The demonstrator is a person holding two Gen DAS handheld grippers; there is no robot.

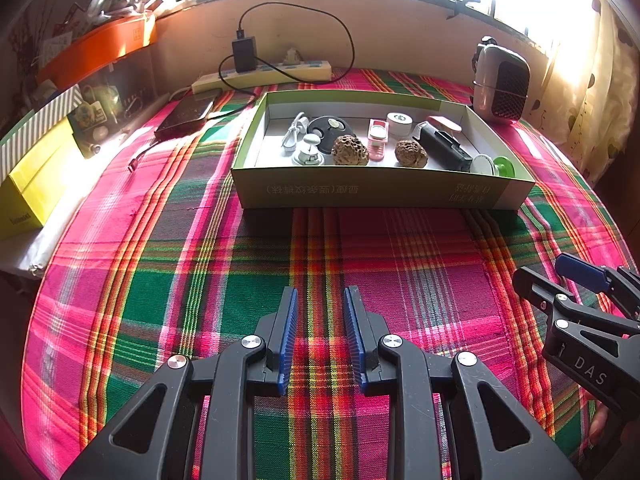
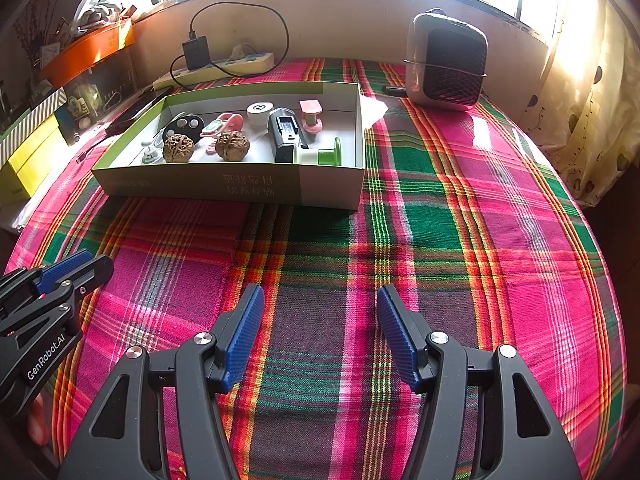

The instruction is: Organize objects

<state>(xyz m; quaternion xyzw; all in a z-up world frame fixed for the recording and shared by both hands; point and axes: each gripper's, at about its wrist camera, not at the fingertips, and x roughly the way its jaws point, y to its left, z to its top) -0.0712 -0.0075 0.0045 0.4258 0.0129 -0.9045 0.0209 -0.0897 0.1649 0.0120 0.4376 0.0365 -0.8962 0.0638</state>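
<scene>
Two tools hover low over the plaid cloth of the desk point(image 1: 200, 300), both empty. The left tool point(image 1: 320, 300) holds its blue pads at a narrow gap; the right tool point(image 2: 320, 300) stands wide apart.

Ahead of both lies the shallow green cardboard box point(image 1: 376, 190), its long axis running crosswise to the fingers. It sits straight ahead of the left tool, and ahead and to the left of the right tool.

Contents, left to right in the left wrist view:
- a white cable bundle point(image 1: 294, 132)
- a black round disc point(image 1: 330, 128)
- two walnuts point(image 1: 350, 151)
- a pink clip point(image 1: 378, 138)
- a black cylindrical device point(image 1: 444, 146)
- a green-and-white part point(image 1: 496, 166) in the near right corner

No loose item is visible on the cloth between tools and box. Judgement: sorting is largely complete. For any further reach, the left tool is better aligned with the box centre; the right tool is better placed for the right end.
</scene>
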